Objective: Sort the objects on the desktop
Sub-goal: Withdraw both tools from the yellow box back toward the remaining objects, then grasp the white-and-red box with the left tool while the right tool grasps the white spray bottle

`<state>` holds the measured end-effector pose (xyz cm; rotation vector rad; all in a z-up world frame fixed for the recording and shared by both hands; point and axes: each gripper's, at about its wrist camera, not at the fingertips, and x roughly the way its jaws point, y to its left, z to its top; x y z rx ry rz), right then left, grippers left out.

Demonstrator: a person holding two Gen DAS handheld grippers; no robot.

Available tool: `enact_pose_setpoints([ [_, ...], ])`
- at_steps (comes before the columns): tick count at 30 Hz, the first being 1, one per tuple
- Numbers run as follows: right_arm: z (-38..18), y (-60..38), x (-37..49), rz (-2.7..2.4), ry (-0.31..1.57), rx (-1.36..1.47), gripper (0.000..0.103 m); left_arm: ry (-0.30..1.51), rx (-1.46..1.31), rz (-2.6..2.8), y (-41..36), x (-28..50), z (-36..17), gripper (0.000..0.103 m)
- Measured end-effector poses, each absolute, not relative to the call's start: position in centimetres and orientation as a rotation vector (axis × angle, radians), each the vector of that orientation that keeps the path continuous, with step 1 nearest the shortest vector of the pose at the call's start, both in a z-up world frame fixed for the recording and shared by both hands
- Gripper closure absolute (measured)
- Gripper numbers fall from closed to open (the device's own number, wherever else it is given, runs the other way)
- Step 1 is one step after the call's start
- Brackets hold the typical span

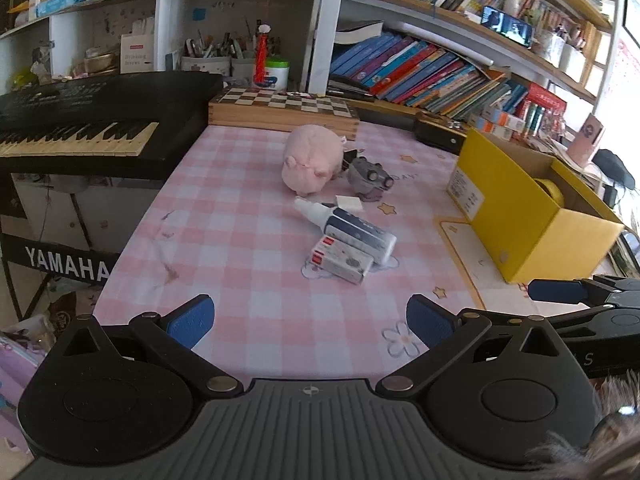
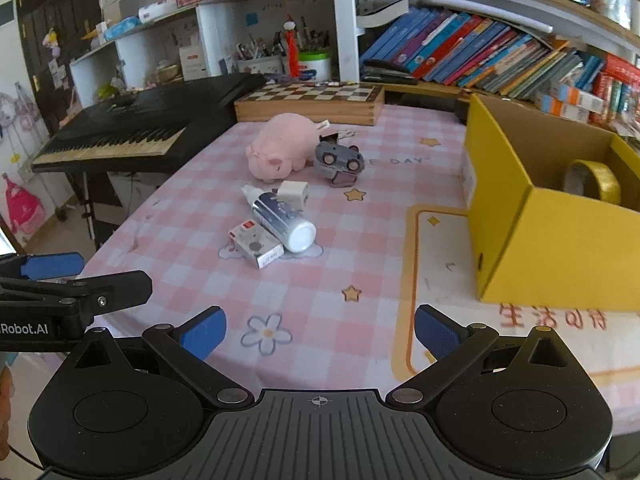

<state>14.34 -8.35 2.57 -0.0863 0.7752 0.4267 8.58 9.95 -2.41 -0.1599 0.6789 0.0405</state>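
Note:
A pink plush pig (image 1: 310,164) (image 2: 280,147), a grey toy car (image 1: 367,178) (image 2: 339,159), a white charger cube (image 2: 294,195), a blue-and-white bottle (image 1: 352,232) (image 2: 282,218) and a small white box (image 1: 340,260) (image 2: 256,245) lie mid-table on the pink checked cloth. A yellow cardboard box (image 1: 516,204) (image 2: 544,236) stands at the right with a roll of yellow tape (image 2: 592,182) inside. My left gripper (image 1: 310,318) is open and empty over the near table edge. My right gripper (image 2: 320,332) is open and empty beside it.
A Yamaha keyboard (image 1: 80,120) (image 2: 132,128) stands left of the table. A wooden chessboard box (image 1: 280,110) (image 2: 312,102) lies at the back. Bookshelves (image 1: 440,68) run behind and to the right. An orange-bordered mat (image 2: 440,264) lies under the yellow box.

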Motion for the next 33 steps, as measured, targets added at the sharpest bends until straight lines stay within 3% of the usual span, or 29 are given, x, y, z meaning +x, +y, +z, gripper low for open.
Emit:
enact_pose_setpoints([
  [14, 1.2, -6.6, 20.3, 0.522, 0.822, -0.143, 0.003, 0.708, -0.175, 0.094, 10.7, 14.1, -2.9, 0.000],
  [24, 0.1, -4.1, 22.8, 0.600, 0.837, -0.215, 0.014, 0.721, -0.182, 0.143, 11.5, 15.6, -2.9, 0.000],
  [28, -0.1, -3.7, 24.1, 0.607, 0.842, -0.196, 0.022, 0.728, -0.187, 0.160, 11.9, 15.9, -2.9, 0.000],
  [33, -0.6, -3.1, 26.0, 0.636, 0.872, -0.174, 0.039, 0.752, -0.197, 0.165, 12.2, 16.3, -3.3, 0.000],
])
